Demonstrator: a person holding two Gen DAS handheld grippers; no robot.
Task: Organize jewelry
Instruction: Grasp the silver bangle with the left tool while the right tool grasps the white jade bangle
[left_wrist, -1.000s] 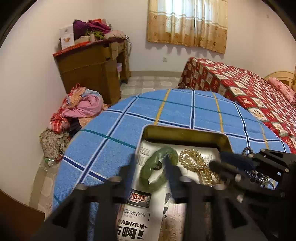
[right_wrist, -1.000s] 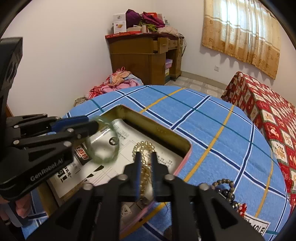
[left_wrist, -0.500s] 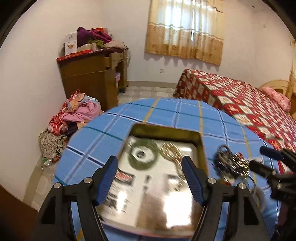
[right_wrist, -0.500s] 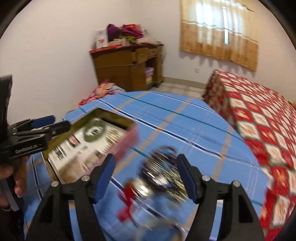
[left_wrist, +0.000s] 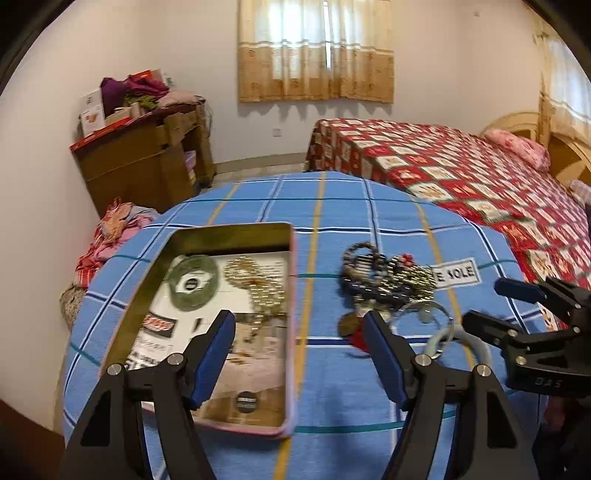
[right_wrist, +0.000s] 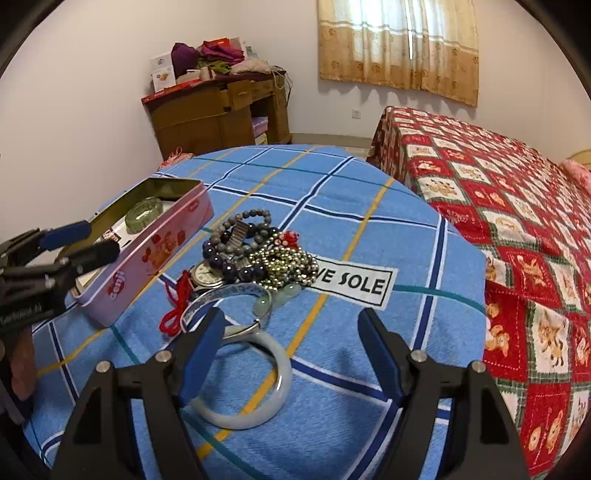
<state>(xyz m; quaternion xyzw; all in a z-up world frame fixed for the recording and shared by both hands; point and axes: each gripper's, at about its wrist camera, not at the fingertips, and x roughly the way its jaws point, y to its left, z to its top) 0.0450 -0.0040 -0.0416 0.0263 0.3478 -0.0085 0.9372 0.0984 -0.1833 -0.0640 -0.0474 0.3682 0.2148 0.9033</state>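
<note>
Jewelry awaiting sorting lies in two groups on the blue checked bench. Nearest, at lower centre of the right wrist view, a pale jade bangle rests flat on the cloth under the right hand-held gripper, whose jaws are opening with nothing pressed between them; its left finger overlaps the bangle's rim in the picture, though contact cannot be judged. Just beyond lies a thin silver bangle, then a tangled heap of dark bead bracelets, a watch, a red cord and small pale beads, left loose for picking one piece at a time. At left of that view stands the pink tin, lid off, to receive sorted pieces. In the left wrist view the left hand-held gripper hangs wide and empty at lower centre, between tin and heap. Inside the tin, upper left, a green jade bangle and a gold bead string lie side by side on a printed paper lining, apparently already stowed.
</note>
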